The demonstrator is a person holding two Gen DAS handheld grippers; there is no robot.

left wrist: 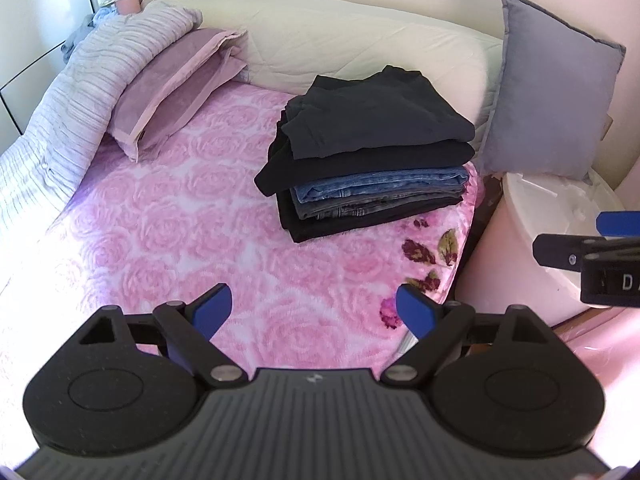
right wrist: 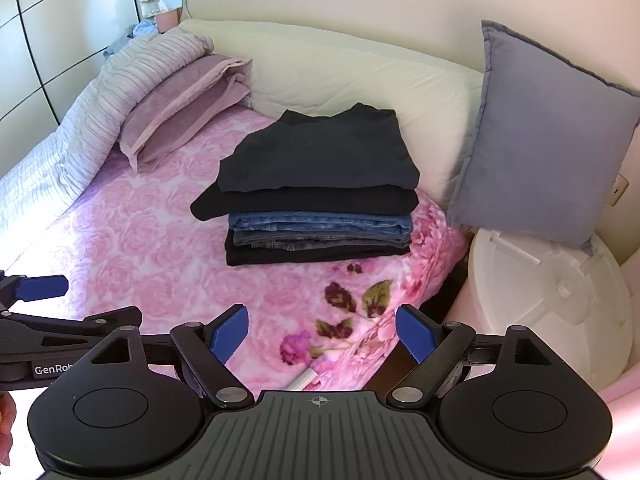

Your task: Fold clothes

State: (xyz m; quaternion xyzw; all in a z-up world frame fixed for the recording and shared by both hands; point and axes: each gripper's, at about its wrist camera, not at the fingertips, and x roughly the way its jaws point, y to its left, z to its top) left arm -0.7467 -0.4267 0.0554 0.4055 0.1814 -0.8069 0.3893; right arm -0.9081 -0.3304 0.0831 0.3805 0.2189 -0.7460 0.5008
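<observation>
Left gripper [left wrist: 314, 312]: blue-padded fingers [left wrist: 212, 312] spread wide, nothing btwn them, hovering over the pink rose-pattern blanket [left wrist: 160, 220] on the bed. Right gripper [right wrist: 320, 334]: fingers [right wrist: 230, 334] also wide apart, empty, above the blanket's near corner where dark red flowers & green leaves are printed [right wrist: 352, 300]. Each gripper shows at the edge of the other's view: the right one at far right in the left wrist view, over a white round tub [left wrist: 532, 216]; the left one at far left in the right wrist view, w/ a bit of a hand at the bottom left corner. The stack of folded clothes [left wrist: 368, 152] sits on the blanket ahead of both grippers, apart from them, near the bed's right side. Top to bottom: dark navy piece [right wrist: 320, 156], black piece, blue jeans [right wrist: 320, 222], grey denim, black piece at the base. Edges roughly aligned; the 2nd layer sticks out a bit on the left. Behind the stack, a long cream bolster [left wrist: 352, 48] along the wall. Right of the stack, a grey-blue cushion [right wrist: 536, 140] stands upright, leaning on the wall, its lower edge on the tub. Left: a mauve pillow [left wrist: 172, 84] lying against a striped lilac quilt [left wrist: 80, 96] bunched along the bed's left side. Far left bkgd: white wardrobe panels.
</observation>
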